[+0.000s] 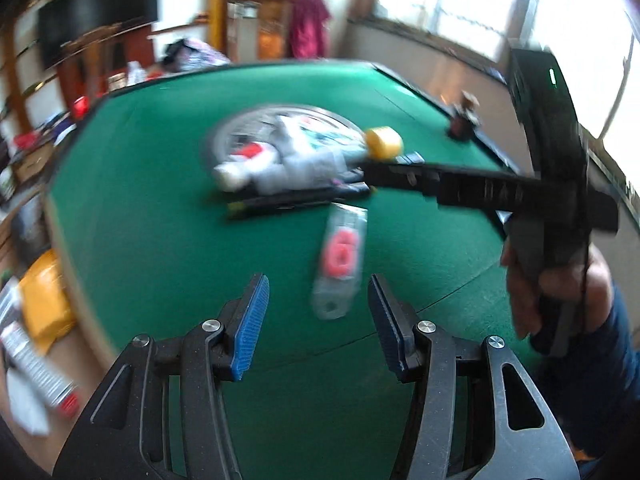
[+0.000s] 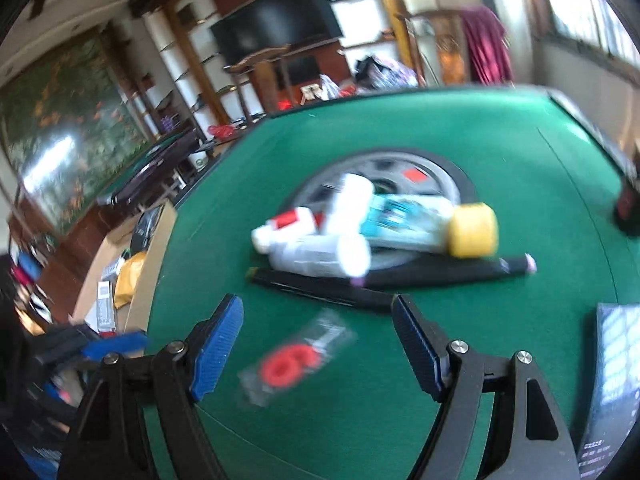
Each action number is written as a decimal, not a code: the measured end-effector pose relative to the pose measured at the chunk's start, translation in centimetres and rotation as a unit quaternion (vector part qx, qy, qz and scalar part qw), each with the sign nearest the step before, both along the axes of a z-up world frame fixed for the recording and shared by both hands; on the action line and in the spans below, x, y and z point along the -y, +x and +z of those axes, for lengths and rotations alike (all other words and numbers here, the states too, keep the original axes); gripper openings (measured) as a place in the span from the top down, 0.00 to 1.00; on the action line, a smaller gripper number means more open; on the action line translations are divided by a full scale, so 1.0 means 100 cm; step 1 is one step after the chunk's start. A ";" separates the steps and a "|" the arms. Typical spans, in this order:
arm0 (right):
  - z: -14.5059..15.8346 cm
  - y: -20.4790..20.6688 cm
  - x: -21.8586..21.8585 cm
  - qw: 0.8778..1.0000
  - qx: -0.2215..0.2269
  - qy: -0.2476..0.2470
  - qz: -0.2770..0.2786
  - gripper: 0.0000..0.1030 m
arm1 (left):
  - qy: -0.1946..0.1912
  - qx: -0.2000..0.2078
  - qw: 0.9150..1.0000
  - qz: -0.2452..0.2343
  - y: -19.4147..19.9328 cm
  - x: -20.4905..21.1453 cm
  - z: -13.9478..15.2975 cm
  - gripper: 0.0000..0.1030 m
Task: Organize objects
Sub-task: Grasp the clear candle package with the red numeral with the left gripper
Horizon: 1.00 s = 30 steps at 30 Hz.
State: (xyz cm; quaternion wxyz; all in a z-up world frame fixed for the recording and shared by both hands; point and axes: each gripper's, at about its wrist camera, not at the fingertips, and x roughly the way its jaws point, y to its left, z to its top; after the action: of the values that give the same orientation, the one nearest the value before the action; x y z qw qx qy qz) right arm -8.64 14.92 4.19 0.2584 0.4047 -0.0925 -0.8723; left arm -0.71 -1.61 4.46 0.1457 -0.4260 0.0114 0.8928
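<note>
Motion blur smears every label, so no writing can be read. On the green felt table (image 2: 500,152), a clear plastic packet holding red-pink rings (image 2: 294,362) lies alone, near a pile of white tubes and bottles (image 2: 320,248), a yellow cylindrical roll (image 2: 474,231) and long black sticks (image 2: 400,276). The left gripper (image 1: 316,324) and right gripper (image 2: 318,346) both hover with jaws spread wide, holding nothing, the packet just ahead of each.

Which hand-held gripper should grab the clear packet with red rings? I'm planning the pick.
Right hand-held gripper, probably: its open jaws already frame the packet. Left hand-held gripper is also open and nearly as close.
</note>
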 end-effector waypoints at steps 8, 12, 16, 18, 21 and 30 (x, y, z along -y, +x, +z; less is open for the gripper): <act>0.005 -0.004 -0.024 0.999 0.010 -0.027 -0.018 0.25 | -0.038 0.033 0.999 -0.019 -0.042 -0.036 -0.027 0.50; 0.002 -0.006 -0.022 0.999 0.013 -0.025 -0.016 0.25 | -0.037 0.046 0.998 -0.024 -0.053 -0.043 -0.041 0.50; -0.007 -0.012 -0.021 0.999 0.030 -0.031 -0.012 0.25 | -0.046 0.036 0.998 0.004 -0.056 -0.039 -0.048 0.74; -0.011 -0.015 -0.020 0.999 0.030 -0.029 -0.014 0.25 | -0.032 0.040 0.999 0.018 -0.051 -0.028 -0.047 0.74; -0.014 -0.023 -0.013 1.000 0.024 -0.012 -0.002 0.25 | -0.032 0.039 0.998 0.049 -0.035 -0.004 -0.047 0.74; -0.031 -0.030 0.038 0.994 0.039 0.037 0.098 0.25 | -0.009 0.038 0.993 0.113 -0.003 0.052 -0.047 0.74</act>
State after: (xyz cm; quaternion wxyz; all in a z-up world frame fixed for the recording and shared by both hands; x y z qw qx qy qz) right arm -11.67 11.07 1.07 0.3233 0.4546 -0.0297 -0.8294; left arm -0.97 -6.83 -0.19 0.0401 -0.4593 -0.0348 0.8867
